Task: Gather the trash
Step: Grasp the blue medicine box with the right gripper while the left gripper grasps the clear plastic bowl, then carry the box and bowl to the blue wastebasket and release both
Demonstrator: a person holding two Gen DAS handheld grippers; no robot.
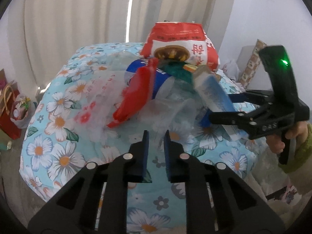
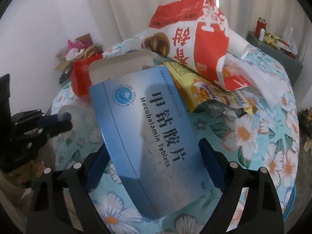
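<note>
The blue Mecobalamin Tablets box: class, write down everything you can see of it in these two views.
The blue Mecobalamin Tablets box is a flat cardboard carton, blue fading to white, with a round logo, Chinese characters and black English lettering. It lies tilted on the floral cloth, its far end propped on the trash pile beside a red-and-white snack bag. The right gripper straddles it, one blue pad at each long edge.
</note>
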